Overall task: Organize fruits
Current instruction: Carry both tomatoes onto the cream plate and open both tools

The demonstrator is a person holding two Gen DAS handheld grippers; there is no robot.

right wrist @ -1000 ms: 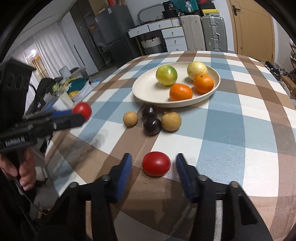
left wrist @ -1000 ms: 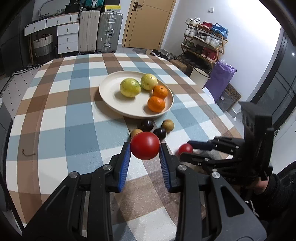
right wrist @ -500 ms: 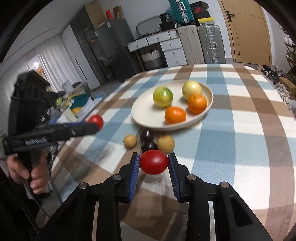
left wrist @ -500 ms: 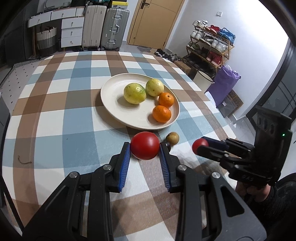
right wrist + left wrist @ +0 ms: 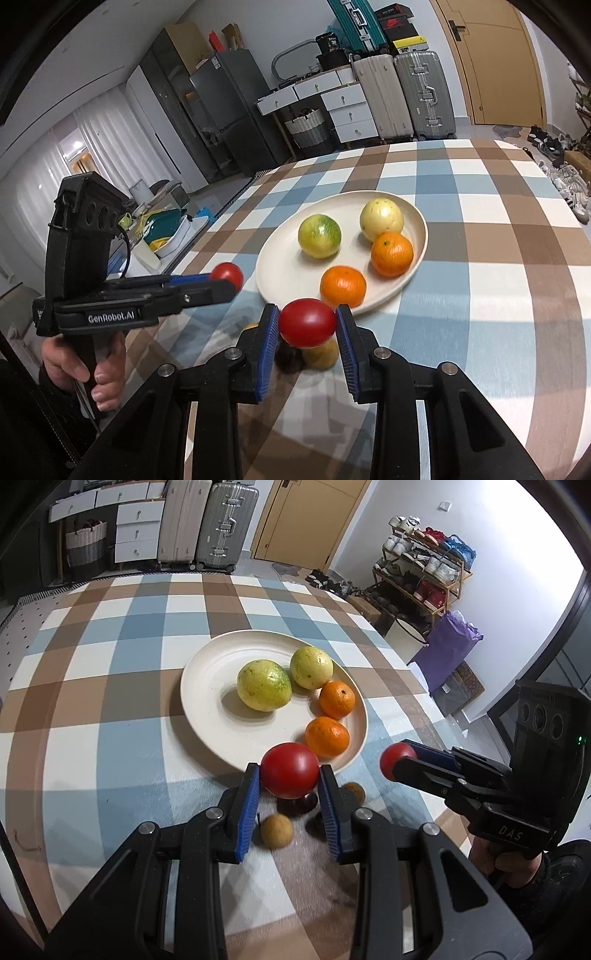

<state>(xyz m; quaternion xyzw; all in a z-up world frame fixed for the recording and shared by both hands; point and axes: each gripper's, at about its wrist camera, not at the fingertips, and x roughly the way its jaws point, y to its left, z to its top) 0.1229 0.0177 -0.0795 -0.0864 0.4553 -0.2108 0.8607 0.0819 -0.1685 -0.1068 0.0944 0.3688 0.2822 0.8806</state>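
My left gripper (image 5: 290,775) is shut on a red tomato (image 5: 290,770) and holds it above the table just in front of the cream plate (image 5: 199,701). My right gripper (image 5: 306,319) is shut on a second red tomato (image 5: 307,324), also near the plate's (image 5: 269,273) front rim. Each gripper shows in the other's view: the right one (image 5: 400,761) at the right, the left one (image 5: 226,281) at the left. On the plate lie two yellow-green fruits (image 5: 263,685) (image 5: 311,667) and two oranges (image 5: 337,699) (image 5: 327,736).
Small brown fruits (image 5: 277,830) (image 5: 355,791) and a dark one (image 5: 297,805) lie on the checked tablecloth under the grippers, partly hidden. A hand (image 5: 92,365) grips the left tool. Suitcases, drawers and a shoe rack (image 5: 424,565) stand beyond the table's far edge.
The right gripper closed on the tomato that lay on the table and lifted it. Both grippers moved forward toward the plate, each carrying its tomato.
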